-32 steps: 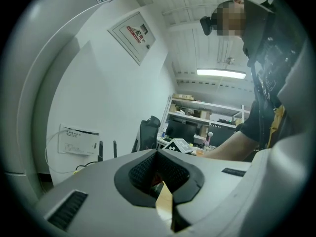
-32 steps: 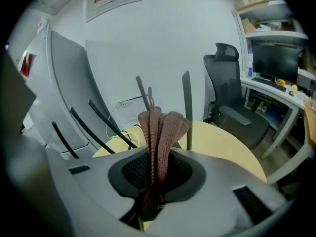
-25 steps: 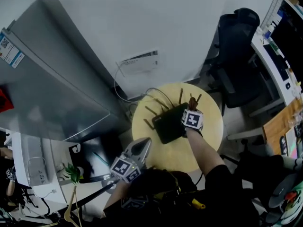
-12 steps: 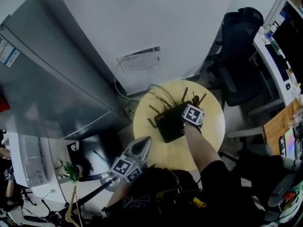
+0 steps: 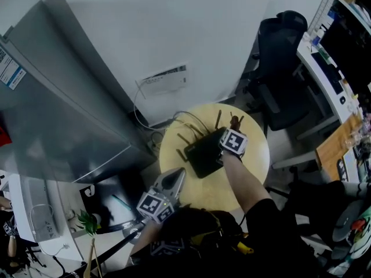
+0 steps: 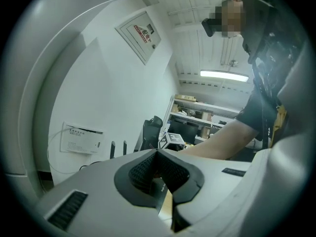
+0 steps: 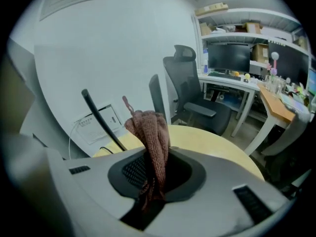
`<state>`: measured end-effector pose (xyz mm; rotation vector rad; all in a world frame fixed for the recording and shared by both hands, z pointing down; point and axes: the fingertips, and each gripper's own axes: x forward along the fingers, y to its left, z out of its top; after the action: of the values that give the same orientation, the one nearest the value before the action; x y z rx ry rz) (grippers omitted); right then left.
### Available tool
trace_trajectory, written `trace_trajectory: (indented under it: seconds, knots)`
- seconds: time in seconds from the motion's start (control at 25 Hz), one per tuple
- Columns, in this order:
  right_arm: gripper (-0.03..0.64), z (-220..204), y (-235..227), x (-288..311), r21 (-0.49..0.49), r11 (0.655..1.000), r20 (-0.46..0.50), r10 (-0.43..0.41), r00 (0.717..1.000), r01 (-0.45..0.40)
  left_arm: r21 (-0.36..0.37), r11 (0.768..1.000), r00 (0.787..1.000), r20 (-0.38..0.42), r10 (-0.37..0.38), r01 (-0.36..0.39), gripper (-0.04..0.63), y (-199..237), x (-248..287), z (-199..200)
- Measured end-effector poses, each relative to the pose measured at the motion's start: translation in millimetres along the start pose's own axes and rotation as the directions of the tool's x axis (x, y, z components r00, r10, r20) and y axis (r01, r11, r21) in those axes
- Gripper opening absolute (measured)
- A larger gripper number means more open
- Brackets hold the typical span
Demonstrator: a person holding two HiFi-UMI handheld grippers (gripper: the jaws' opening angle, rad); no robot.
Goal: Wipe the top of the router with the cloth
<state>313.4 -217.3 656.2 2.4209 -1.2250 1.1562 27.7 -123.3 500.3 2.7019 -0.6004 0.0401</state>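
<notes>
The left gripper [image 5: 175, 177], its jaws pressed together on nothing, hangs off the near left corner of the router [image 5: 204, 152], apart from it, at the rim of the round table [image 5: 255, 172]. The black router lies on that table, with its antennas [image 5: 219, 119] raised along its far side. At the router's far right corner, the right gripper [image 5: 233, 131] is clamped on the brown cloth [image 7: 150, 132], which pokes out beyond its tips.

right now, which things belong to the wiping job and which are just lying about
In the job: router, cloth clamped in the right gripper, round table.
Just about: office chair, wall box, desk, left gripper shut and empty.
</notes>
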Motion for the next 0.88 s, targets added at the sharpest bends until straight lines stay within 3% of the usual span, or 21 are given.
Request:
trace_trajectory:
  seconds: [0.48, 0.72, 0.88]
  knots:
    - [0.066, 32.2, 3.9, -40.2, 0.051, 0.997, 0.076, 0.058, 0.995, -0.062, 0.0, 0.999, 0.997, 0.053, -0.051, 0.051, -0.003, -12.6, 5.9, 8.6]
    - [0.066, 30.7, 27.9, -80.1, -0.113, 0.97, 0.147, 0.229, 0.962, -0.214, 0.002, 0.997, 0.996, 0.049, -0.081, 0.081, -0.003, -23.6, 15.3, 6.6]
    - [0.066, -14.1, 14.4, -91.0, -0.189, 0.949, 0.079, 0.27, 0.96, -0.252, 0.007, 0.993, 0.993, 0.033, -0.114, 0.114, -0.003, -37.1, 26.8, 2.5]
